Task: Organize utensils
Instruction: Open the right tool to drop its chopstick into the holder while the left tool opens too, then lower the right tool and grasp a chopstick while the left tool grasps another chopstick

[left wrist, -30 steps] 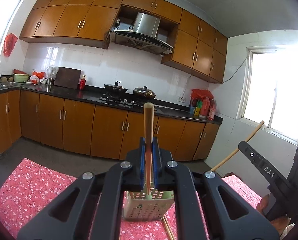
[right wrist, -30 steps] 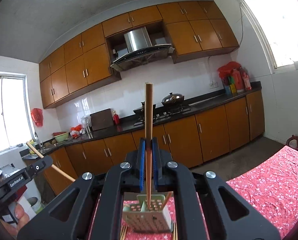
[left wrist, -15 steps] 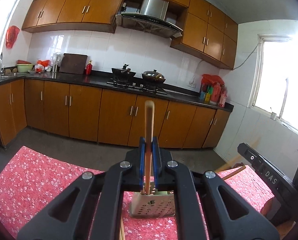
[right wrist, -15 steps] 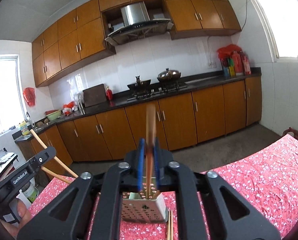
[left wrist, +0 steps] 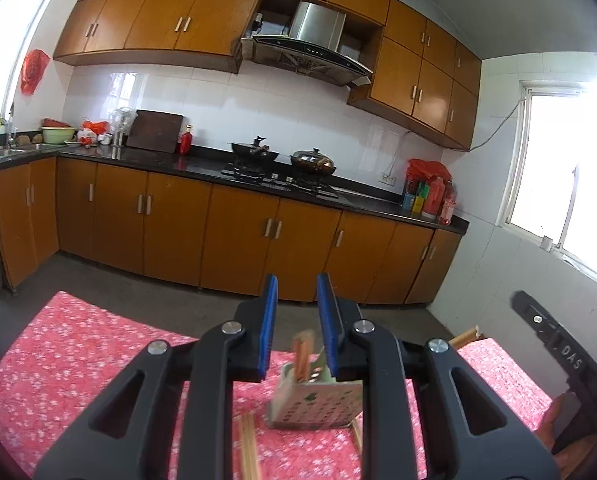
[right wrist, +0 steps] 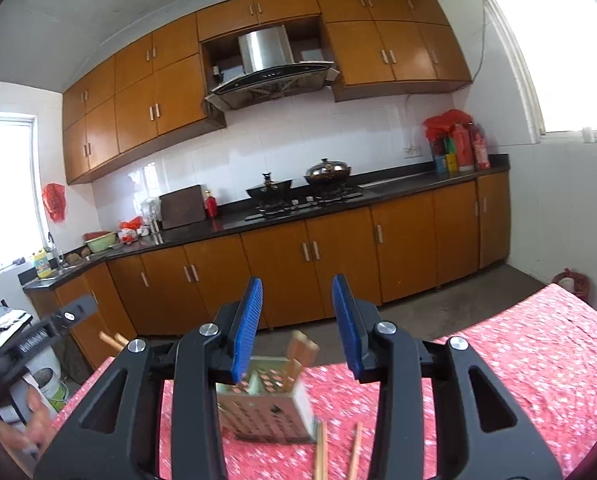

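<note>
Left wrist view: my left gripper (left wrist: pixel 297 304) and right gripper (right wrist: pixel 297 312) hang above the perforated holder (left wrist: pixel 316 400), jaws just opened partway and empty.

Chopsticks (right wrist: pixel 300 350) I dropped stand inside the holder (right wrist: pixel 264 408), tips leaning. To do this well, I judge I should lift straight clear without nudging them, then fetch the loose chopsticks (right wrist: pixel 322 454) lying on the red floral tablecloth (right wrist: pixel 518 360) beside it. Beyond: orange kitchen cabinets (left wrist: pixel 234 232), a black counter with two pots, bright windows.

Red white-flowered tablecloth (left wrist: pixel 78 360), pale green perforated holder (right wrist: pixel 264 416), tan chopsticks (right wrist: pixel 300 350), blue-padded black claw (right wrist: pixel 296 320).
</note>
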`<control>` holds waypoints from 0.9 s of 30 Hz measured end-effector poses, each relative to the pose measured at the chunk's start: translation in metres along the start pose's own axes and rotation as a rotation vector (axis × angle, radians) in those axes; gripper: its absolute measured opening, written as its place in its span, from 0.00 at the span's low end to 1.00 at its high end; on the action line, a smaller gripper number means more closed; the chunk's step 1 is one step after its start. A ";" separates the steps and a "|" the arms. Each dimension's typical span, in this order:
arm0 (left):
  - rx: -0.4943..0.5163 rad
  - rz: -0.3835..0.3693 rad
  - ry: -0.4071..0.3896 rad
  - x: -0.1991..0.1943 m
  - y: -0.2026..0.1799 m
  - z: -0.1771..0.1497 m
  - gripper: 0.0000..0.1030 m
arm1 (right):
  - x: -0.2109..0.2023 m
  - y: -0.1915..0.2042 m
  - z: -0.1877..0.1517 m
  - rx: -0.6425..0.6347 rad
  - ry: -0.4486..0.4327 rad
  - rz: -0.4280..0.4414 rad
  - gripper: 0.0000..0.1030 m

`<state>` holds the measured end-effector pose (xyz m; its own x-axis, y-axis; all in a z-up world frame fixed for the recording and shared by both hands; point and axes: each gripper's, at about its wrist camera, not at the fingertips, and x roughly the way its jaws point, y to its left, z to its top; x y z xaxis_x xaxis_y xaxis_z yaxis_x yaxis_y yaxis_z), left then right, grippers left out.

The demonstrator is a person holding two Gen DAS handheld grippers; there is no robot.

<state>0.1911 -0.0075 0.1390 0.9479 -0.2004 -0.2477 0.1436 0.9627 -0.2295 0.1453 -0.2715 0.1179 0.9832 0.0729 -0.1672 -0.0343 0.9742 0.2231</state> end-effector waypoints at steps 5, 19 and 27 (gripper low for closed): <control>0.028 0.095 0.059 -0.019 0.026 -0.030 0.23 | -0.002 -0.032 -0.040 0.005 0.137 -0.089 0.37; 0.032 0.190 0.390 -0.006 0.070 -0.159 0.23 | 0.047 -0.037 -0.202 -0.029 0.690 -0.042 0.23; 0.077 0.084 0.517 0.004 0.048 -0.198 0.21 | 0.052 -0.062 -0.209 -0.014 0.674 -0.156 0.07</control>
<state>0.1454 0.0022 -0.0598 0.6958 -0.1671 -0.6985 0.1124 0.9859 -0.1238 0.1609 -0.2840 -0.1050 0.6509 0.0440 -0.7578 0.0921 0.9864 0.1364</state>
